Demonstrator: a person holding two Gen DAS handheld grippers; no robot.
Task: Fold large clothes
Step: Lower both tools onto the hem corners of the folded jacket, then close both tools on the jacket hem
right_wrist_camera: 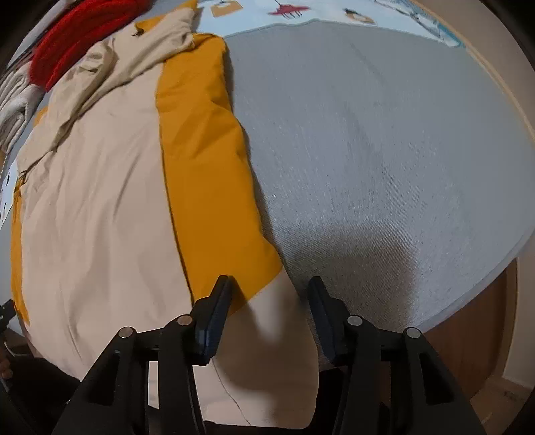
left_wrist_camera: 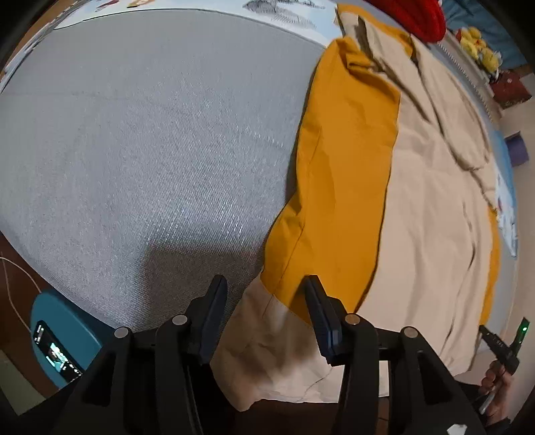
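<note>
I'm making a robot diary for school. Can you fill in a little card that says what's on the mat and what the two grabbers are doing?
garment: mustard-and-beige garment, spread flat, both long sides folded inward
surface: grey mat
left gripper: jaws open, beige hem corner between them, pads not pressing
right gripper: jaws open, over the other beige hem corner
far end: red knitted item beyond the collar
nearby: phone on a blue stand beside the mat
fold stage: bottom hem not yet lifted

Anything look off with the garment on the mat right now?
Mostly fine. The garment lies flat on the mat, but its far end is bunched and creased near the red knit.
</note>
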